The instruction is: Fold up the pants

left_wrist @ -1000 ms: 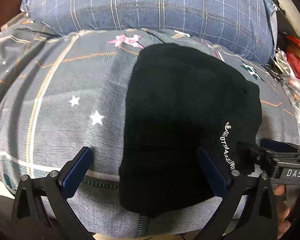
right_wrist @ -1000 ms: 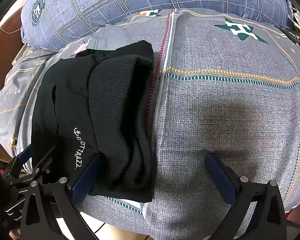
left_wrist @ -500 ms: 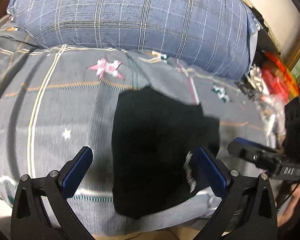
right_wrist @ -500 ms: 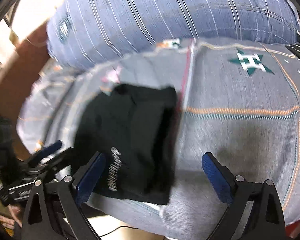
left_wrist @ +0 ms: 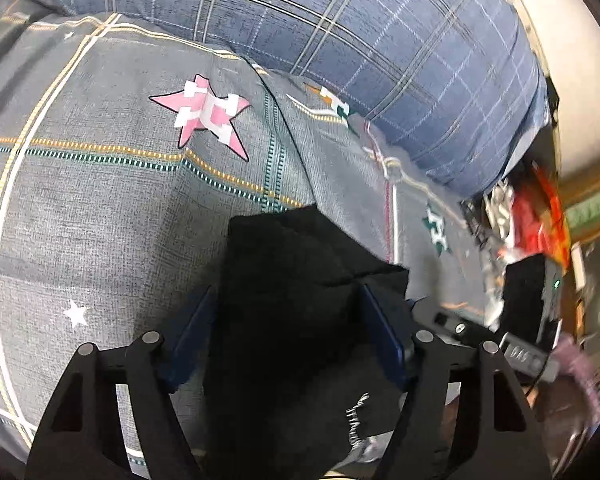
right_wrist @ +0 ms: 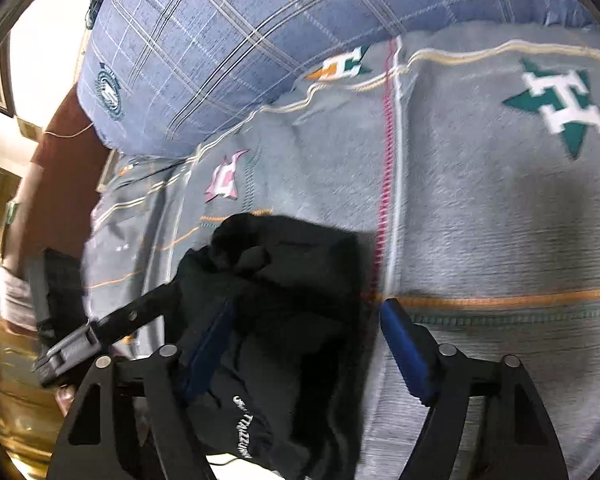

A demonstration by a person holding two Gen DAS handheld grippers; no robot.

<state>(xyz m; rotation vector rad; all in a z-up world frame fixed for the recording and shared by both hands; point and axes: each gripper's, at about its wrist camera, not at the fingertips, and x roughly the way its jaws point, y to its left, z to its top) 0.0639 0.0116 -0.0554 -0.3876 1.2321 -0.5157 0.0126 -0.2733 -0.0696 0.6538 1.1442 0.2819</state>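
The black pants (left_wrist: 296,320) are folded into a thick bundle with white lettering near the lower edge, lying at the near edge of the grey patterned bedspread (left_wrist: 100,208). My left gripper (left_wrist: 288,332) has its blue pads on either side of the bundle, narrowed onto it. In the right wrist view the same pants (right_wrist: 284,312) fill the space between my right gripper's (right_wrist: 312,344) blue pads; the left pad presses the cloth, the right pad (right_wrist: 404,344) stands just off its edge. The left gripper's body (right_wrist: 100,332) shows at the left.
A blue plaid pillow (left_wrist: 340,48) lies along the back of the bed and shows in the right wrist view (right_wrist: 240,32) too. Red and silver clutter and a black box (left_wrist: 528,248) sit at the right of the bed. A brown headboard (right_wrist: 56,184) stands left.
Both grippers have moved in around the bundle and narrowed; the pants now sit between the pads of each. The bundle looks bunched up and drawn toward the near edge.
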